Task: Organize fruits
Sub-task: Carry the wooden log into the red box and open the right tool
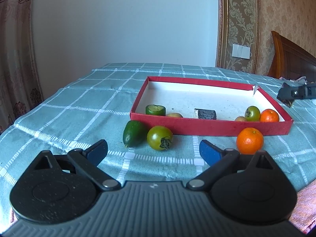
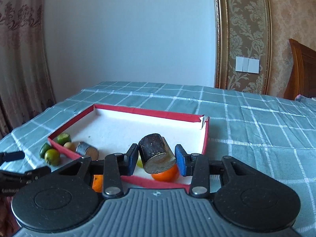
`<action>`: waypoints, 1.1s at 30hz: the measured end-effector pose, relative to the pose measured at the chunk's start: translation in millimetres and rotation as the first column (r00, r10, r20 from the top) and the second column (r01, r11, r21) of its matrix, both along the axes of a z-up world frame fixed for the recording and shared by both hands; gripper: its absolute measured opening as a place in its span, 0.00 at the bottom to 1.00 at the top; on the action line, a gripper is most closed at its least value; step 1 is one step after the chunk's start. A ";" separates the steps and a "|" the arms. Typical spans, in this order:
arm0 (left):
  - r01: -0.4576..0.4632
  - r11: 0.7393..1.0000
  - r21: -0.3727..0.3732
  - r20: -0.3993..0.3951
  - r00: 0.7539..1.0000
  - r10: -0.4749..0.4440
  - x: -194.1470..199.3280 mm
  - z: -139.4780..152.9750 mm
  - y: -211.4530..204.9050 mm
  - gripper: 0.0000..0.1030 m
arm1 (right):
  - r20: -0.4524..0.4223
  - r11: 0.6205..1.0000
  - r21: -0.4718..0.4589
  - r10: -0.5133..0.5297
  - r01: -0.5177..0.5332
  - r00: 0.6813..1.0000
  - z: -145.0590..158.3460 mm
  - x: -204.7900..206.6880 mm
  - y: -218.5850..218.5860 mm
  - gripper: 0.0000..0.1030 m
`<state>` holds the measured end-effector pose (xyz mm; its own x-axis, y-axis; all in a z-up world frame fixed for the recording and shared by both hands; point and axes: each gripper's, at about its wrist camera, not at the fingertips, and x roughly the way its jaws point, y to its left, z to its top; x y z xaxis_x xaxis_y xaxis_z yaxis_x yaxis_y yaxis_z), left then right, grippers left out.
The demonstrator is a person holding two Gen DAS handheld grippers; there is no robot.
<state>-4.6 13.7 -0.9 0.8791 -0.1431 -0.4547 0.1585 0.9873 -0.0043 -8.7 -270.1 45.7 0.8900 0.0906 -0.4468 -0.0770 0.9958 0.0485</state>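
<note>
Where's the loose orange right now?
Left wrist view: the orange sits on the tablecloth outside the red tray, against its near wall, toward the right corner.

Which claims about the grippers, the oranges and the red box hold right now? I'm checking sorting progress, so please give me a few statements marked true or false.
1. The left gripper is open with nothing between its fingers. True.
2. The right gripper is empty. False: it is shut on a dark cylindrical piece.
3. A loose orange lies on the checked cloth, outside the red box. True.
4. The red box holds no orange. False: a boxed orange sits in its near right corner, beside a green tomato.
</note>
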 end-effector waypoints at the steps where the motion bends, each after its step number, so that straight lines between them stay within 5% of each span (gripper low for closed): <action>1: 0.000 1.000 -0.001 -0.001 1.000 0.000 0.4 -0.1 0.5 0.96 | -0.006 1.000 0.012 -0.018 0.018 1.000 2.0 8.1 -4.9 0.39; 11: -0.001 1.000 -0.012 -0.009 1.000 0.001 1.7 -0.1 2.0 0.96 | -0.126 0.989 0.086 -0.106 0.118 0.986 -19.8 66.6 -31.3 0.39; 33: -0.002 1.000 -0.024 -0.014 1.000 0.002 2.1 0.0 4.0 0.96 | -0.162 0.989 0.044 -0.133 0.141 0.978 -39.1 81.4 -20.7 0.39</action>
